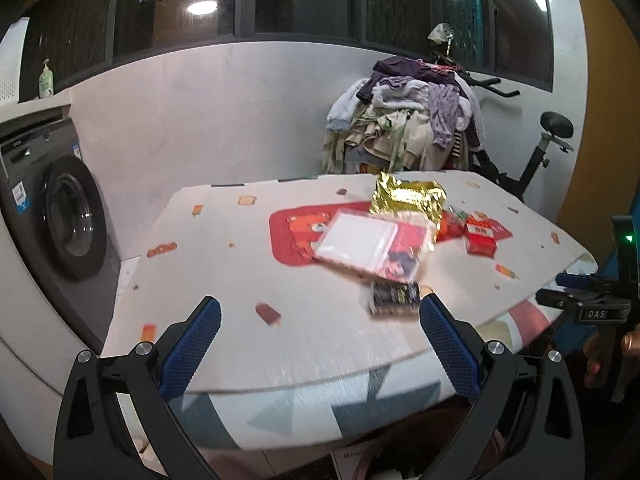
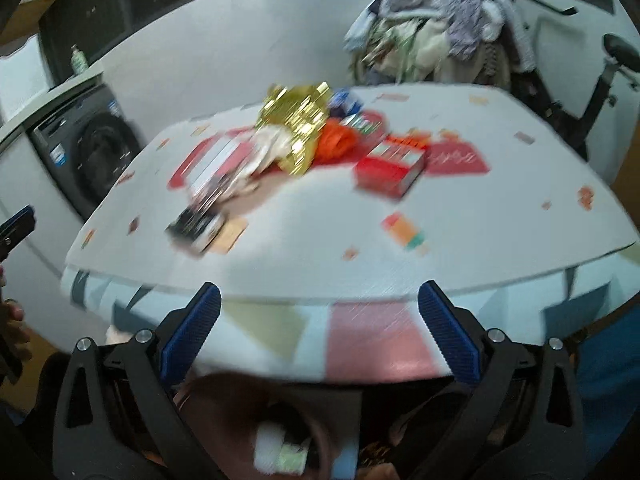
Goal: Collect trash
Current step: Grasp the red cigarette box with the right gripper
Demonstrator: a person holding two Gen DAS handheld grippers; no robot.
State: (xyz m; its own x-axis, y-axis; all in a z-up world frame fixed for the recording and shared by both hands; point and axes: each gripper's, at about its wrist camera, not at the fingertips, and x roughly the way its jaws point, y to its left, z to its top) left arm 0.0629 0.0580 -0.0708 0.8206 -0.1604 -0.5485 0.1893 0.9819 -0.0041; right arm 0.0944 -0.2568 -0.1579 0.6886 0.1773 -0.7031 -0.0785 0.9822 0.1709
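left hand-held gripper (image 1: 320, 344): spread, empty, angled down over near worktop (image 1: 224, 280) edge | right hand-held gripper (image 2: 319, 334): spread wide, empty, tilted steeply down | trash: gold wrapper (image 1: 406, 198), red box (image 2: 390, 166), clear packet (image 1: 370, 246) mid-worktop

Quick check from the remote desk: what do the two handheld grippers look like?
Both match: the left gripper and right gripper have black skeletal frames with silver pivot bolts and blue, textured finger pads. Seen side-on, the right unit carries a "DAS" label and green light.
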